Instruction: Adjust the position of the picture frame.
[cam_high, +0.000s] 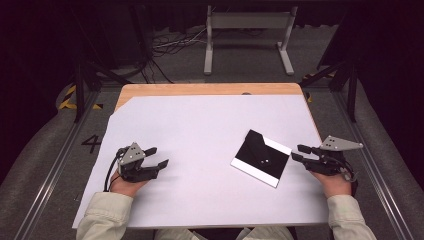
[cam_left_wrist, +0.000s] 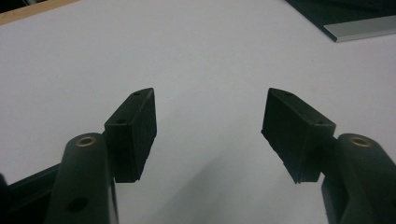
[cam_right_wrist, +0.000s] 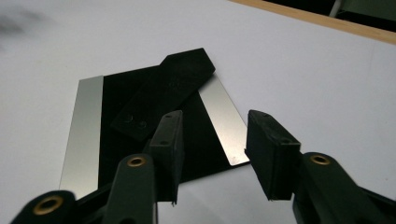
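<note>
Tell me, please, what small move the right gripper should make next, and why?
Probably ease the right gripper forward to the near edge of the black and silver plate. Its jaws stand open with nothing between them, pointing at the plate, where a black strip lies across the top. The left gripper rests open, well away on the white sheet.

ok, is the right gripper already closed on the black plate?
No: in the right gripper view the right gripper has its jaws apart above the near edge of the black plate, with nothing pinched between them.
</note>
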